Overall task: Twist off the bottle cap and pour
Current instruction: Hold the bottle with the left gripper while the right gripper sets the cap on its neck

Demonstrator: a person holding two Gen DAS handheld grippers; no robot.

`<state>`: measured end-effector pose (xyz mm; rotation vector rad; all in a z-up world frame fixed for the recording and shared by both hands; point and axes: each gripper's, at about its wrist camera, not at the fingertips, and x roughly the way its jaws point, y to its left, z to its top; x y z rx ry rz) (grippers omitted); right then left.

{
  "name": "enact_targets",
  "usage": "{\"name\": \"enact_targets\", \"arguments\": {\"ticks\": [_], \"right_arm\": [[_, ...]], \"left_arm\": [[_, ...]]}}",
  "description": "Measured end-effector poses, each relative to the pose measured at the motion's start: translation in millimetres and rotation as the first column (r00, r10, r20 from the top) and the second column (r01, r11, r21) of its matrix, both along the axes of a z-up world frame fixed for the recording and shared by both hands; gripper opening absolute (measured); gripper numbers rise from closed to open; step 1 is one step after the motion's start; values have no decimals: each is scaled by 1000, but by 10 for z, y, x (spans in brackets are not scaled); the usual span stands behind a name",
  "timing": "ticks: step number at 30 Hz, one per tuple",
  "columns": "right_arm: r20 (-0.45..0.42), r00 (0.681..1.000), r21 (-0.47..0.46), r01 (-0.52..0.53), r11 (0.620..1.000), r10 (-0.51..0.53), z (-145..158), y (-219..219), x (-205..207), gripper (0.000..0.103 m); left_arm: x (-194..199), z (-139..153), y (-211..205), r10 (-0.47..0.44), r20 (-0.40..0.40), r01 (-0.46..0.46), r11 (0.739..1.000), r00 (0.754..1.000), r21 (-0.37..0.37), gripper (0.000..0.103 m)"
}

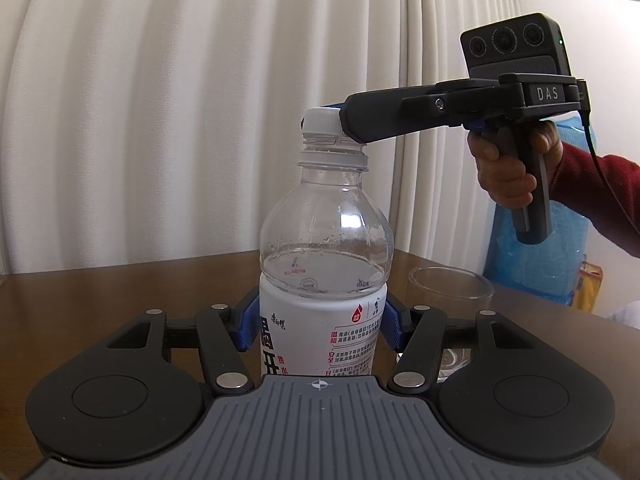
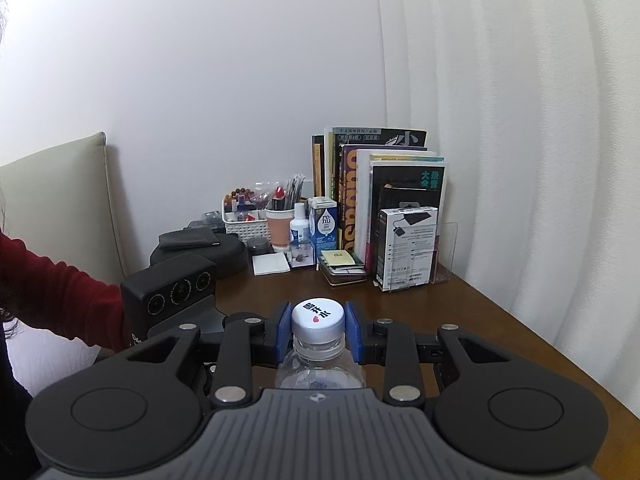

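Observation:
A clear plastic water bottle (image 1: 324,240) with a white label stands upright on the brown table (image 1: 120,292). My left gripper (image 1: 320,320) is shut on the bottle's labelled body, blue pads pressing both sides. The white cap (image 2: 318,318) sits on the neck; my right gripper (image 2: 318,330) is shut on it, a blue pad on each side. In the left wrist view the right gripper (image 1: 340,120) reaches in from the right at cap (image 1: 322,122) height. An empty clear glass (image 1: 448,292) stands just right of the bottle.
Books (image 2: 384,200), a white box (image 2: 408,248), a small basket of bottles (image 2: 246,220) and a black case (image 2: 200,252) line the table's far side by the wall. White curtains (image 1: 160,100) hang behind. A person's hand in a red sleeve (image 1: 592,192) holds the right gripper's handle.

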<state>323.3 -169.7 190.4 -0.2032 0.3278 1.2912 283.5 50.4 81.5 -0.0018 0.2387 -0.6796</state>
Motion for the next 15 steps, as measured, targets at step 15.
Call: {"name": "enact_targets", "arguments": {"ticks": [15], "right_arm": [[32, 996, 37, 83, 996, -84, -56, 4, -161, 32]], "left_arm": [[27, 0, -54, 12, -1, -12, 1000, 1000, 7, 59]]}}
